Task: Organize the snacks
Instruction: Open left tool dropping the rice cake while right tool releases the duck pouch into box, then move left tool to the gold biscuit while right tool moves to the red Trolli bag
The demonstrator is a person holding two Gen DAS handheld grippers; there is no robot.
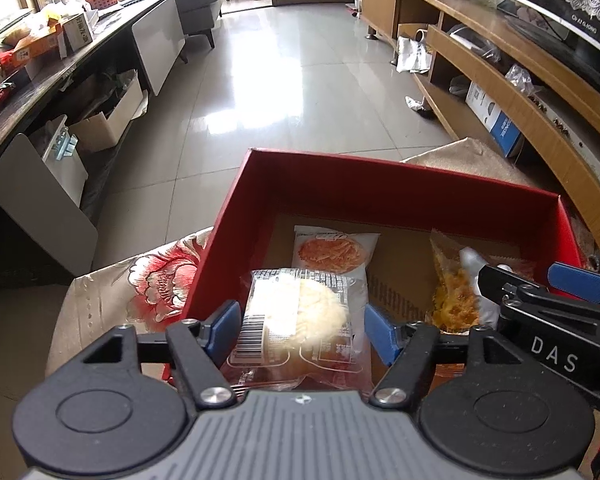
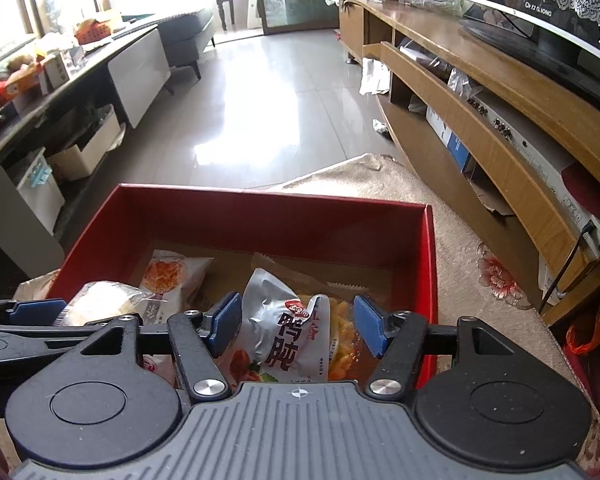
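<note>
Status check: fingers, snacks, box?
Left gripper open around bread packet. Right gripper open around silver packet. Both over red box. Nothing blocking.

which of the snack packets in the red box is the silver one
The crumpled silver pouch with bold dark characters, between the right gripper's blue pads; the other packets are clear or pale.

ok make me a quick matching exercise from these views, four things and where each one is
Things:
1. clear-wrapped bun
2. silver snack pouch
3. orange noodle-print packet
4. red box

Places:
A. between the right hand-held gripper's pads
B. on the floral cloth
C. between the left hand-held gripper's pads
D. flat on the box floor, beyond the bun

Pairs: 1-C, 2-A, 3-D, 4-B
</note>
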